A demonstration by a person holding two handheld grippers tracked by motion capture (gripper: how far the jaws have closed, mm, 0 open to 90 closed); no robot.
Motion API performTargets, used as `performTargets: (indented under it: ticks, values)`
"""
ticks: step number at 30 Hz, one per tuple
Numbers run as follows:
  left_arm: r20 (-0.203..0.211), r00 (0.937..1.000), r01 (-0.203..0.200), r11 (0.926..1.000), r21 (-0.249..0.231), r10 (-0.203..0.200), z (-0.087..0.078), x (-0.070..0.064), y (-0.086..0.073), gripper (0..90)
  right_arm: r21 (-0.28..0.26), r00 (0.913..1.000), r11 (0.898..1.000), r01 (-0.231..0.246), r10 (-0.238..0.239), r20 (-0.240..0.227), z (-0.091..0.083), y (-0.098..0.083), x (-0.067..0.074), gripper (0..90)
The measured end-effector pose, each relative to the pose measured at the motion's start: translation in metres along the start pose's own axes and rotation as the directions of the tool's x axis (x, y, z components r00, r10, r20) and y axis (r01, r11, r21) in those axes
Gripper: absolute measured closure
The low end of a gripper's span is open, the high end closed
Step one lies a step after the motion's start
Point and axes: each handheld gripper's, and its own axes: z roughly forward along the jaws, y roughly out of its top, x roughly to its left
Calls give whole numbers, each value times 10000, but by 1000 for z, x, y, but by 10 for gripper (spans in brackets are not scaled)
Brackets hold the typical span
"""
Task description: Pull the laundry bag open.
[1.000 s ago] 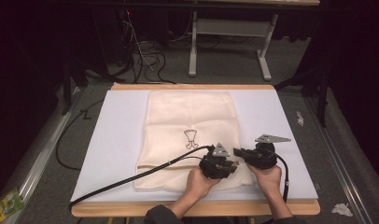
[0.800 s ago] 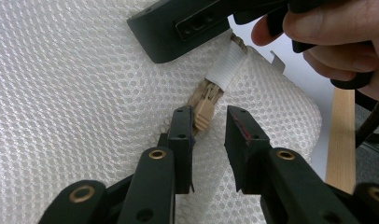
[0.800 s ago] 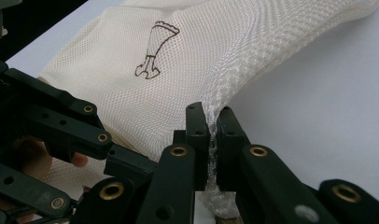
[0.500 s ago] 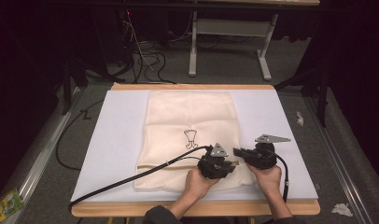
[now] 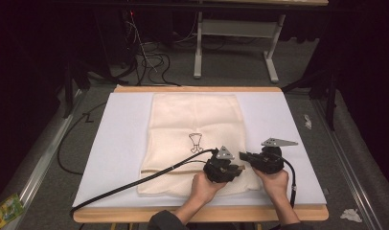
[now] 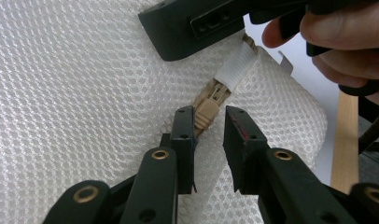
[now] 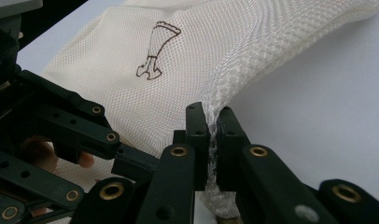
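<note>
Your right gripper is clamped on the mesh bag edge. Your left gripper fingers sit narrowly parted around the zipper pull, not pressing it

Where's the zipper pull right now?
In the left gripper view the zipper pull sits between the open jaws of the left gripper, against one pad, near the mesh bag's near edge, beside the white tab.
</note>
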Motion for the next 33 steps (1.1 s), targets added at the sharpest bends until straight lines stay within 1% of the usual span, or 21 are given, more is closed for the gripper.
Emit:
performTargets:
  ticks: [5,8,12,16,21,22,23,25,27,31,32,33]
  values:
    - [8,10000,-65,9999,-152,66,-2,-2,1,738,-44,10000,10000,5,-5,14,-1,1,0,875]
    - [42,9999,-103,9998,-176,103,-3,-1,1,738,-15,10000,10000,-43,43,18,-2,1,0,875]
    - [69,10000,-47,9999,-163,48,-3,-1,2,738,2,10000,10000,-27,27,24,-1,1,0,875]
    - [62,10000,-73,9996,-258,75,-4,-2,2,737,-20,10000,10000,20,-20,28,-1,1,0,875]
    - [103,9999,-44,9998,-206,46,-3,-1,1,737,48,10000,10000,-6,6,38,-1,0,0,875]
    - [136,9999,-13,9998,-208,16,-3,-1,1,737,48,10000,10000,-6,6,38,-1,0,0,875]
    - [164,9997,181,9996,-229,-178,-1,1,2,734,12,10000,10000,-27,27,12,-1,0,0,875]
    - [160,9994,326,9992,-212,-323,2,3,2,719,-2,10000,10000,-32,32,-2,0,0,0,875]
    - [121,9995,279,9995,-161,-277,4,2,1,707,9,10000,10000,38,-38,-4,0,1,1,875]
    - [161,9996,235,9997,-104,-234,5,1,1,708,45,10000,10000,13,-13,-7,2,1,2,875]
    - [253,9996,161,9998,-148,-157,3,0,1,716,30,10000,10000,30,-30,-1,1,1,2,875]
    - [188,9998,19,9998,-206,-15,1,-2,1,720,3,10000,10000,16,-16,-11,1,1,2,875]
